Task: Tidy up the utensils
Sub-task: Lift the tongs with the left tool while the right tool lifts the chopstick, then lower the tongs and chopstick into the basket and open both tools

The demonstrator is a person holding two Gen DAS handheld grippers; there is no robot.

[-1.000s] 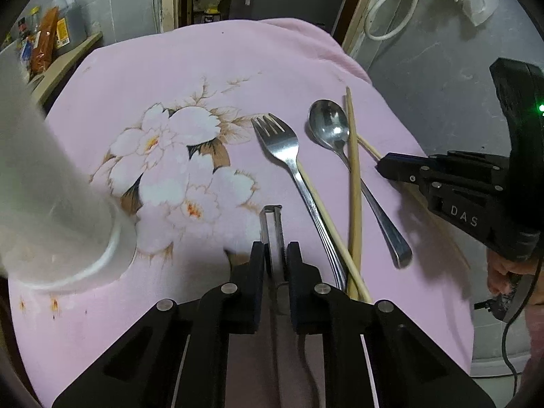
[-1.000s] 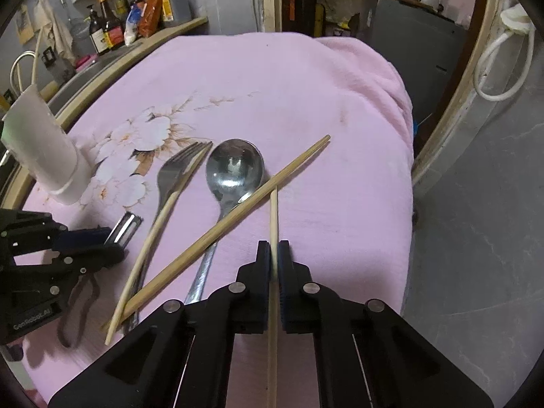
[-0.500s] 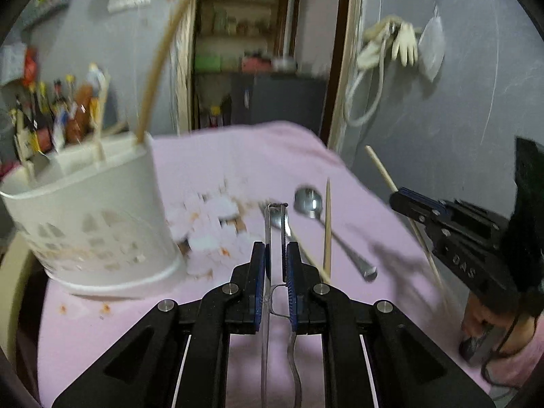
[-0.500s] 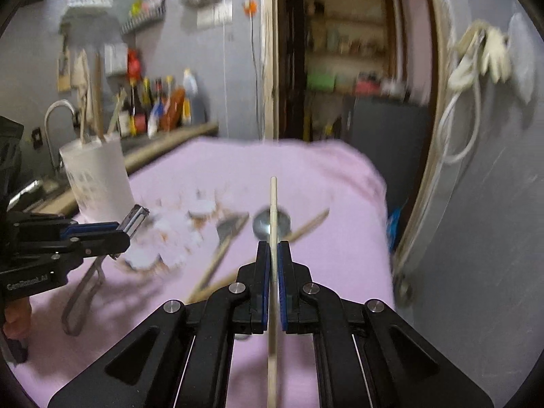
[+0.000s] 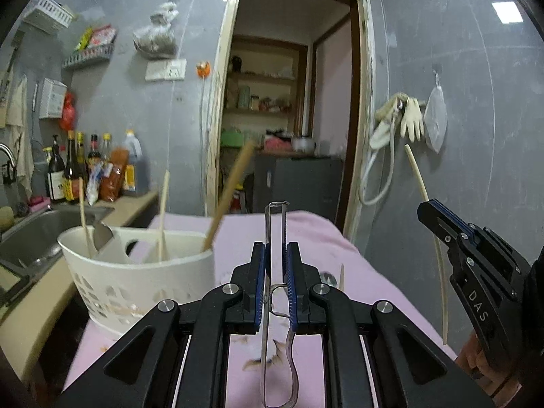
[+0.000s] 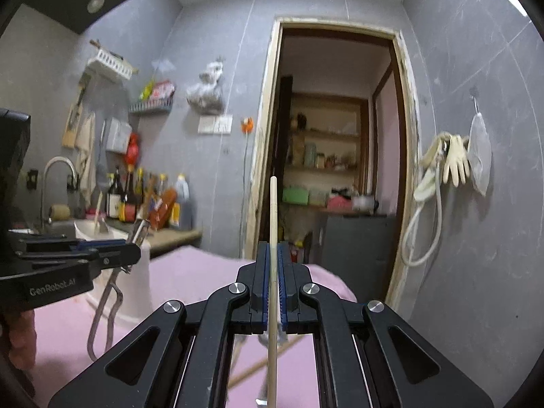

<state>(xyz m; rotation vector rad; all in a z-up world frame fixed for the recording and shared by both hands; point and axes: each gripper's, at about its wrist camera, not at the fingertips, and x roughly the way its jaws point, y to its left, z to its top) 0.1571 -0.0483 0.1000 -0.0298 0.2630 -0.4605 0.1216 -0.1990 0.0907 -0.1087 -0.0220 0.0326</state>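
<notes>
Both grippers loaded, up off the table
Left gripper [image 5: 275, 265] fingers pinch a metal peeler [image 5: 276, 234]; right gripper [image 6: 272, 265] clamps a chopstick [image 6: 273, 217].

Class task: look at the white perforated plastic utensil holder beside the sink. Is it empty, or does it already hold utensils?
Not empty. The white perforated plastic utensil holder stands upright with several wooden chopsticks and a metal utensil sticking out above its rim.

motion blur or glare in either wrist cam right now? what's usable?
Left wrist view: white utensil holder and its chopsticks are smeared by motion, the peeler between the fingers is sharp, and ceiling-light glare sits top right. Right wrist view: held chopstick is crisp, pink cloth soft, doorframe bowed by fisheye.
</notes>
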